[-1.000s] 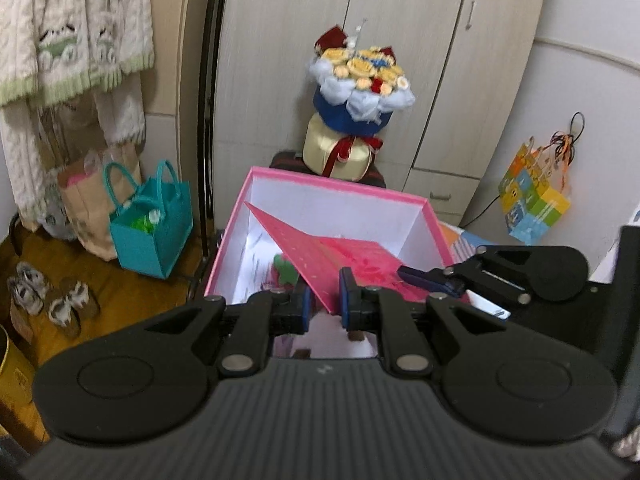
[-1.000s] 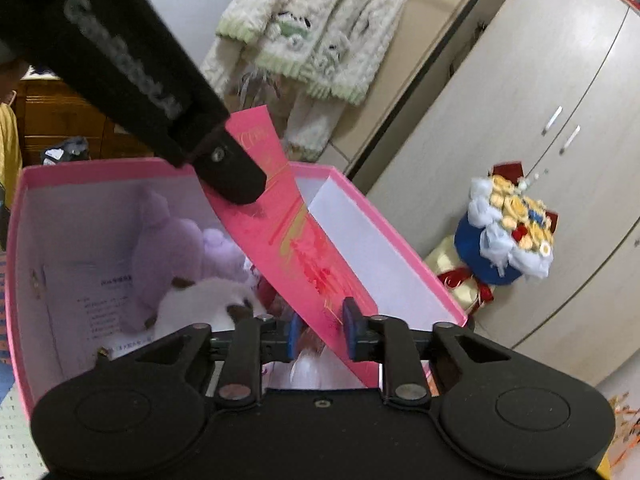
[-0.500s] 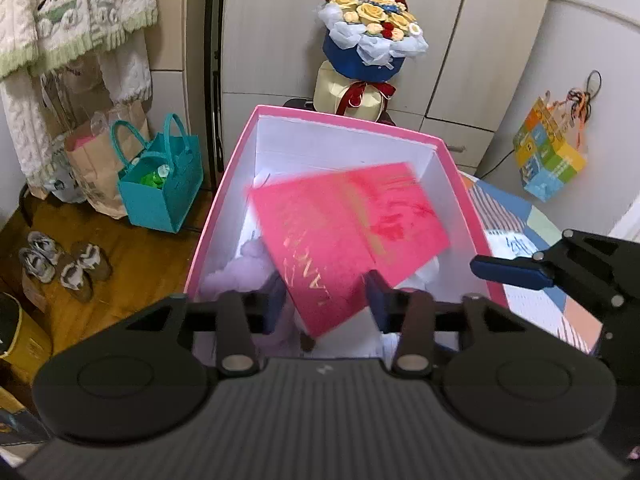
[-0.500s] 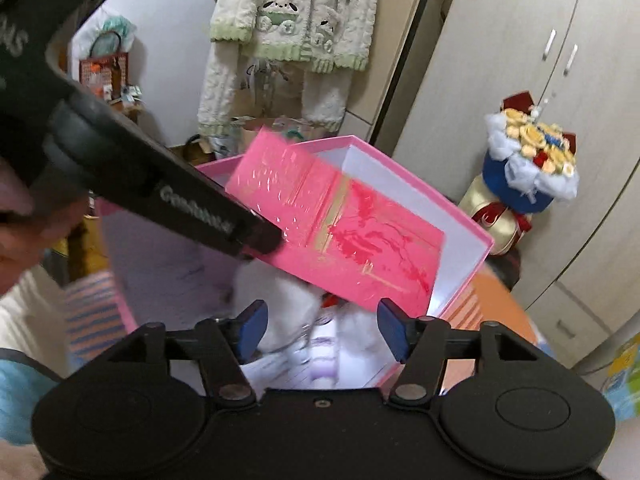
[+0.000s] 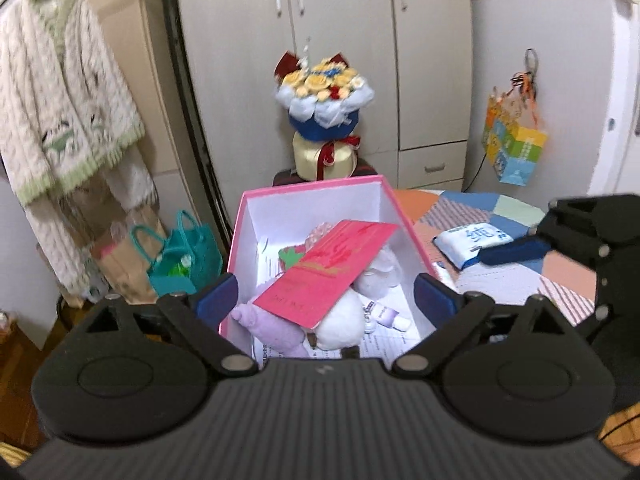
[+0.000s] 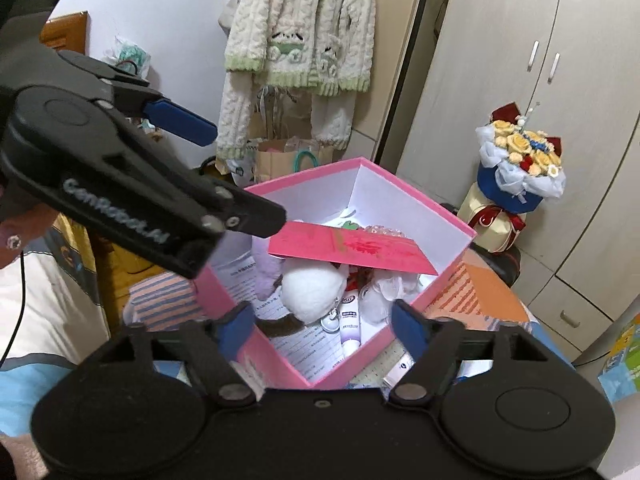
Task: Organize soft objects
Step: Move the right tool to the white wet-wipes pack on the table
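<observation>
Your left gripper (image 5: 326,294) and right gripper (image 6: 322,326) have just been opening and stand wide, empty. The red card (image 5: 328,270) lies atop the plush toys (image 6: 312,294) in the pink box (image 5: 240,236), long axis seven-to-one o'clock, straight ahead at twelve of both.

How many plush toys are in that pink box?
2 that I can make out: a purple plush at the near left and a white plush beside it, both partly under the red card inside the pink box. More may be hidden.

Soft even indoor light, slight motion blur, strong fisheye bending at edges
</observation>
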A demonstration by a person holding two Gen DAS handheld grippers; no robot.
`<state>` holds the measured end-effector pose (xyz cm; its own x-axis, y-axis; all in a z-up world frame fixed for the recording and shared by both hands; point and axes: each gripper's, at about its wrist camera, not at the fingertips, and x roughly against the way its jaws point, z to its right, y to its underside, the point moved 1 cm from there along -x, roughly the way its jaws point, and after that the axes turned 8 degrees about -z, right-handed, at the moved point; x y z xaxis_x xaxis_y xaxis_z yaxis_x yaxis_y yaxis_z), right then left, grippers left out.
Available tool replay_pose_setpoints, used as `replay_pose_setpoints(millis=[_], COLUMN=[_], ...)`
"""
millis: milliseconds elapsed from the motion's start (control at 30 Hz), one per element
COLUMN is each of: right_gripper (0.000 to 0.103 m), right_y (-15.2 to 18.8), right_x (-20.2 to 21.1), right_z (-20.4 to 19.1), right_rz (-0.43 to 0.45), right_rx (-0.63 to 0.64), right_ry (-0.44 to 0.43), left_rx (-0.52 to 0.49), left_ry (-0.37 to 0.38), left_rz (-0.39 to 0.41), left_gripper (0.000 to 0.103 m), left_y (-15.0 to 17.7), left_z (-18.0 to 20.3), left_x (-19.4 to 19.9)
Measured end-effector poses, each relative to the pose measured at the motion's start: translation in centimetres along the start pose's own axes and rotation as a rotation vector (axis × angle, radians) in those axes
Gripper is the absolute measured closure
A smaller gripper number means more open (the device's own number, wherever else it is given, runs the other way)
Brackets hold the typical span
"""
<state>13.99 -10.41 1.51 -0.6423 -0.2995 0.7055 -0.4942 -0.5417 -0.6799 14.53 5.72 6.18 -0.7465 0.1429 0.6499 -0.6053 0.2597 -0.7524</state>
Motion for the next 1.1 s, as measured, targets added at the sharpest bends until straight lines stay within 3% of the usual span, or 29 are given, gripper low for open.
replay_pose_setpoints(millis=[167,300,533,600,767,967,1100], right_gripper=[0.017,0.014,0.010,0.010,0.009,0.009,0.009], right_y=[1.5,3.5,8.2,9.7,13.5,16.4,17.0], right_x=[3.0,5.3,8.1,8.4,9.0,7.4,5.9], right_z=[0.4,1.2,4.2,5.1,7.8,11.0,12.6], right_rz=[0.036,0.036,0.036,0.047,0.102,0.086,0.097], right_rx=[-0.019,-0.012,-0.132,-0.169,-0.266,-0.317,-0.313], right_ry=[-0.003,-0.083,-0.061,-0.045,-0.097,-0.019,0.048], left_rx=[-0.066,-0.106,-0.120,-0.128,-0.144,-0.117,-0.059], left_ry=[0.033,0.090,0.188,0.223,0.305,0.404,0.435], left_rz=[0.008,0.015,0.044,0.046,0.062,0.099,0.071], left_gripper=[0.007,0.006,0.003,0.003,0.003,0.003,0.003], left_y=[0.7,1.5,2.7,3.0,3.2,2.6,1.5], left_z=[2.0,3.6,6.5,7.5,10.2,13.1,14.5], left_x=[2.4,4.1,4.9,4.6,3.6,1.1,-2.4])
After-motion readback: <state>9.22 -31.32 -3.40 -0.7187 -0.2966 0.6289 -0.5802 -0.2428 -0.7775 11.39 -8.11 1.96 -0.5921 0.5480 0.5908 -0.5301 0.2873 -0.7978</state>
